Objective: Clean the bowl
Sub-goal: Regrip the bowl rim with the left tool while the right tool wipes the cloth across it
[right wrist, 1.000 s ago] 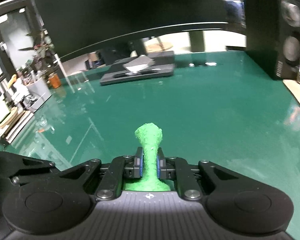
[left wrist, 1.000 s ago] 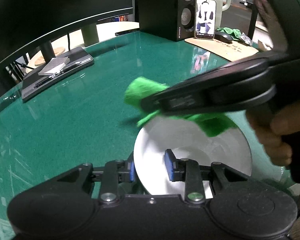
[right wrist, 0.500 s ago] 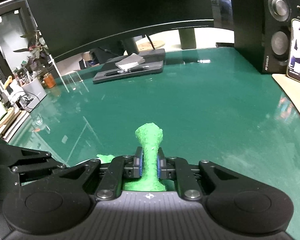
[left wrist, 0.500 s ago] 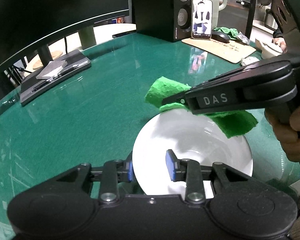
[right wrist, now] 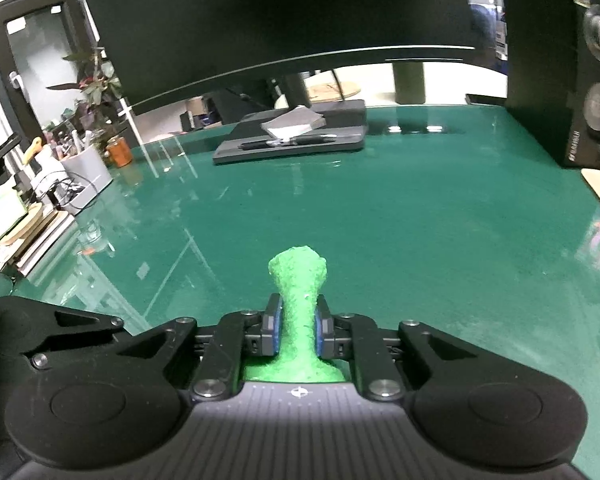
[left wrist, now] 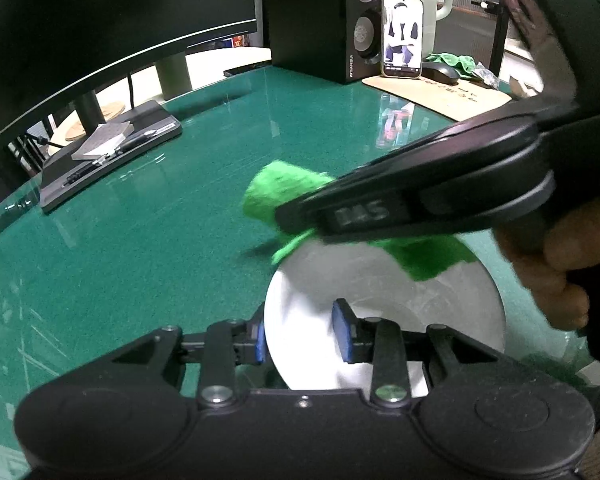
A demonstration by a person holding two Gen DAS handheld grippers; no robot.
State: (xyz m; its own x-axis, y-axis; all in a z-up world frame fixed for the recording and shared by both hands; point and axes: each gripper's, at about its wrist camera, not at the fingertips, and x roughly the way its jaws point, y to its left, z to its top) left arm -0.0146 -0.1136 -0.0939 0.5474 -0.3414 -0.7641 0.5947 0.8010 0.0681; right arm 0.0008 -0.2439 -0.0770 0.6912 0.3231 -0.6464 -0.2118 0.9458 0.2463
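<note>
Between right jaws, cloth lengthwise, forward.

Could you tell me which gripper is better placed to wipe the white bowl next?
Right gripper: it clamps the green cloth over the white bowl, whose rim sits between the left gripper jaws.

Place: an office desk corner
Screen: wide curved monitor over the green worktop
Sound: black speaker, with a phone propped beside it
Desk bits: mouse on a mat, pen tray
Side shelf: potted plant, pot of pens
</note>
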